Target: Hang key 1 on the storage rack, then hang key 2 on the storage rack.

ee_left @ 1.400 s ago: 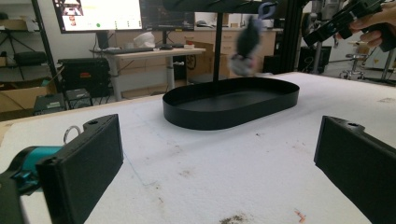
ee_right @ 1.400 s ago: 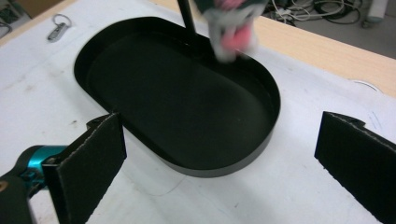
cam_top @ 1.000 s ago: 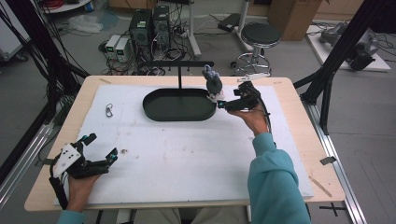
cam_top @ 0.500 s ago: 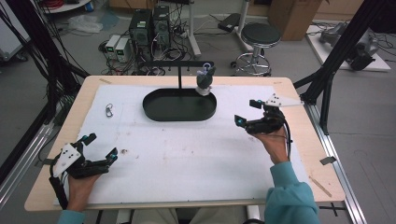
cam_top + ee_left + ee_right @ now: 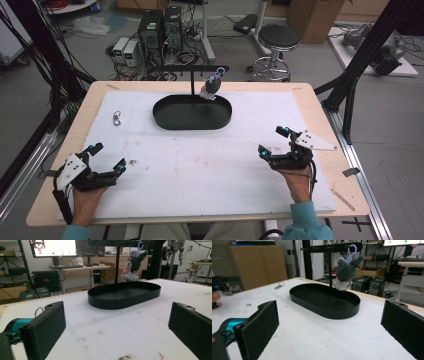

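Grey plush bunny keychain (image 5: 210, 88) hangs by loop from black stand bar (image 5: 192, 68), over black oval tray (image 5: 192, 112). Left gripper (image 5: 106, 159) and right gripper (image 5: 273, 141) rest near table front edge, both jaws wide apart, holding nothing.

There was one worktop (image 5: 310, 102), covered by one white mat (image 5: 200, 165). On it stood one black oval tray (image 5: 192, 120) with one black T-shaped stand (image 5: 192, 75) rising from it. One plush toy (image 5: 210, 87) hung from the stand's bar by one lilac clip (image 5: 351, 250). One metal carabiner (image 5: 117, 118) lay on the mat. There were two hand-held grippers, the left hand-held gripper (image 5: 106, 161) and the right hand-held gripper (image 5: 273, 141), each with two jaws set wide apart.
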`<state>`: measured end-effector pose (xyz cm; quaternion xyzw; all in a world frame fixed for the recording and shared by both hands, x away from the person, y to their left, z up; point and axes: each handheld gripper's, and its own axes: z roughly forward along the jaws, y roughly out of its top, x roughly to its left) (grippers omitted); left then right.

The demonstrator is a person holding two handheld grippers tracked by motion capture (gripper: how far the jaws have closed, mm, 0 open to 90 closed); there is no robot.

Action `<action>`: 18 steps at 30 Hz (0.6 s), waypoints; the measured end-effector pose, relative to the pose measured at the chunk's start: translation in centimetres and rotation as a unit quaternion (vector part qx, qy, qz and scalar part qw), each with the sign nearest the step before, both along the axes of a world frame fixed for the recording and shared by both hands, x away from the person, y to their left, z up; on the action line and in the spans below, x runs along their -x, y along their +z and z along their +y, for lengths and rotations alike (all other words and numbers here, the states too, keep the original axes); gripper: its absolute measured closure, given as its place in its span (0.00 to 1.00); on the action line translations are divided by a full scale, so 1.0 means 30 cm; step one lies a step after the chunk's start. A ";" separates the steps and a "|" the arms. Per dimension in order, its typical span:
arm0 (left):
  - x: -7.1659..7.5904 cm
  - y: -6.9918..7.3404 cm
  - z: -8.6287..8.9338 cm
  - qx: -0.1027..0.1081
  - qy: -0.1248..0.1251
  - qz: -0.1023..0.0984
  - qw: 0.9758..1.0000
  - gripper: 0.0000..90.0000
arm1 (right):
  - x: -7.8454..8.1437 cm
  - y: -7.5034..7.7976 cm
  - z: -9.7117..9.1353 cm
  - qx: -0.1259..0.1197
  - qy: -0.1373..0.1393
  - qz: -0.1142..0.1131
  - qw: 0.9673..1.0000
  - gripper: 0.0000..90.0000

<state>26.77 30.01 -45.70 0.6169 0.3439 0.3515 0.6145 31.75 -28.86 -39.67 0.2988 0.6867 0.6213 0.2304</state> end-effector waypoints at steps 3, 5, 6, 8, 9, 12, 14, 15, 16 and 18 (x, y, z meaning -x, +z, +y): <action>0.000 0.000 0.000 0.003 0.000 0.000 1.000 0.02 | 0.019 -0.019 0.001 0.007 -0.005 -0.004 1.000 0.01; 0.000 0.000 0.001 0.002 0.001 -0.001 1.000 0.02 | 0.030 -0.030 0.002 0.001 -0.005 -0.009 1.000 0.01; 0.001 0.000 0.001 0.002 0.000 0.000 1.000 0.02 | 0.034 -0.035 0.002 -0.001 -0.005 -0.005 1.000 0.01; 0.000 0.000 0.002 0.002 0.000 0.000 1.000 0.02 | 0.037 -0.045 0.003 -0.003 -0.005 -0.008 1.000 0.01; 0.000 0.000 0.002 0.002 0.000 0.000 1.000 0.02 | 0.040 -0.049 0.004 -0.005 -0.007 -0.005 1.000 0.01; 0.000 0.000 0.000 0.001 -0.001 0.000 1.000 0.02 | 0.044 -0.058 0.006 -0.005 -0.008 -0.005 1.000 0.01; 0.000 0.001 0.000 -0.001 -0.001 0.001 1.000 0.02 | 0.050 -0.058 0.007 -0.003 -0.010 -0.010 1.000 0.01; 0.001 0.000 0.000 -0.001 -0.001 -0.001 1.000 0.02 | 0.053 -0.058 0.008 -0.010 -0.007 -0.009 1.000 0.01; 0.002 0.000 0.000 0.000 0.000 -0.002 1.000 0.02 | 0.054 -0.058 0.007 -0.009 -0.006 -0.010 1.000 0.01; 0.002 0.000 0.000 0.003 0.000 -0.003 1.000 0.02 | 0.058 -0.058 0.009 -0.008 -0.005 -0.011 1.000 0.01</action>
